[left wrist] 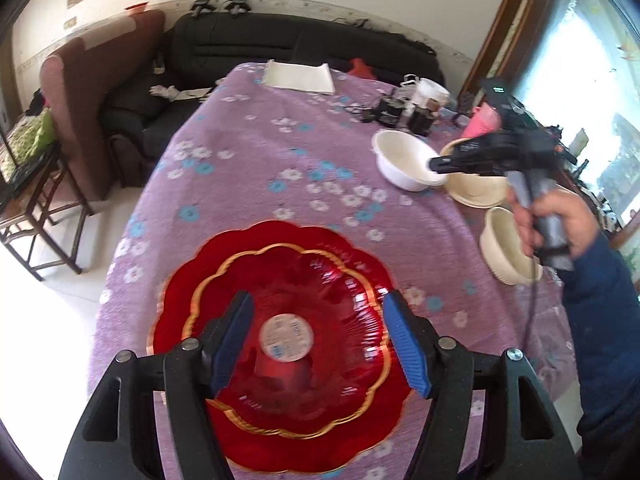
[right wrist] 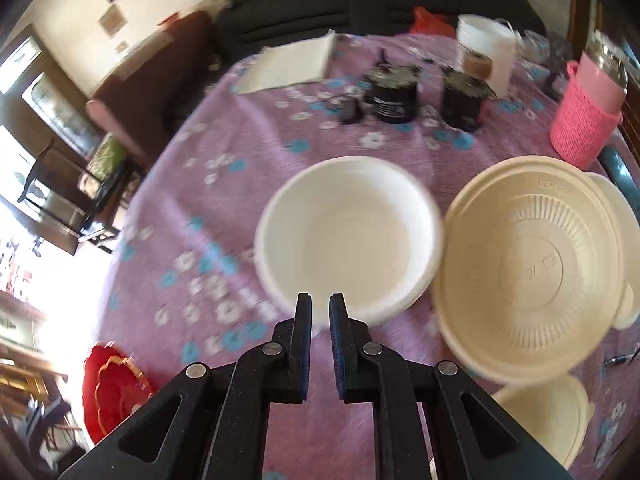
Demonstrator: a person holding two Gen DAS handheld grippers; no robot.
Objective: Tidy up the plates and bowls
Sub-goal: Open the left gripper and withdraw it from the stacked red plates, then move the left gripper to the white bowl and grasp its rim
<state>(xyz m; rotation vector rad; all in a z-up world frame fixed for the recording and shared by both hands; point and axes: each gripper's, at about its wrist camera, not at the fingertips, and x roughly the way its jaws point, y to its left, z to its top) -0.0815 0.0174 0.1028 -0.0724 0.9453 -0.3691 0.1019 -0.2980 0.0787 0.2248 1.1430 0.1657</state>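
Two red scalloped plates with gold rims lie stacked on the purple flowered tablecloth, a round label at their centre. My left gripper hovers open just above them, blue pads apart and touching nothing. The same red plates show at the lower left of the right wrist view. A white bowl stands upright beside a ribbed cream bowl, with another cream bowl nearer. My right gripper is shut and empty above the white bowl's near rim. A hand holds the right gripper over the white bowl.
Behind the bowls stand two black jars, a white cup and a bottle in a pink knitted sleeve. White paper lies at the far edge. A dark sofa and a chair flank the table.
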